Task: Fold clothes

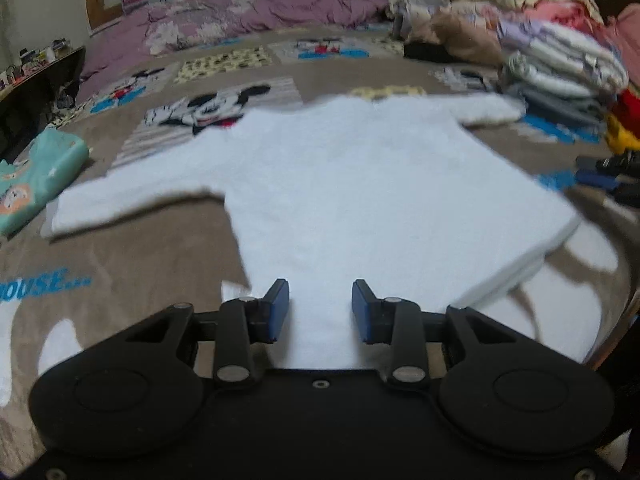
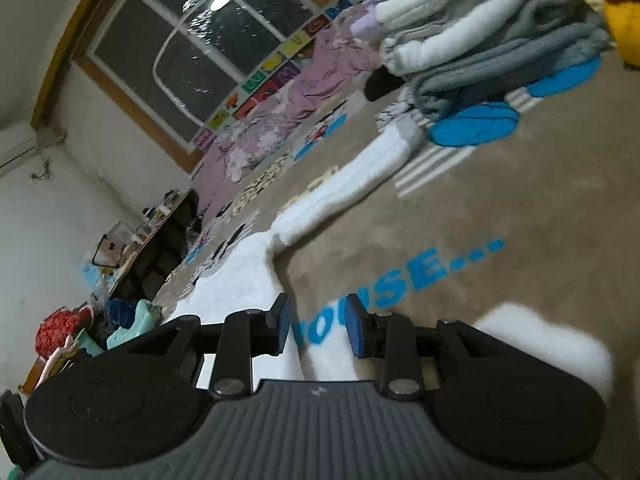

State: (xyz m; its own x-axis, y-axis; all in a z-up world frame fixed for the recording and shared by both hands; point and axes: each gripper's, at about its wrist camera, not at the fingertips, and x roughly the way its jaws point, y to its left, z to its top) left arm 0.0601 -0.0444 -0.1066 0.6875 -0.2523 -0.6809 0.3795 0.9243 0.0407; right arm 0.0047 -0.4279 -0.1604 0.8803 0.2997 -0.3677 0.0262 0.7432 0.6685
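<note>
A white fluffy long-sleeved top [image 1: 352,184] lies spread flat on the brown cartoon-print blanket [image 1: 132,280], both sleeves stretched out sideways. My left gripper [image 1: 320,310] is open just over the top's near hem, with nothing between its blue pads. In the tilted right wrist view the same white top [image 2: 240,276] runs away from me, one sleeve [image 2: 360,176] reaching toward the clothes stack. My right gripper [image 2: 318,330] is open above the blanket [image 2: 520,200] beside the top's edge, holding nothing.
A folded teal garment [image 1: 36,176] lies at the left. A tall stack of folded clothes [image 1: 560,68] stands at the right, also in the right wrist view [image 2: 500,40]. A purple quilt [image 1: 248,16] lies at the back. A low dark table [image 2: 160,232] is at the left.
</note>
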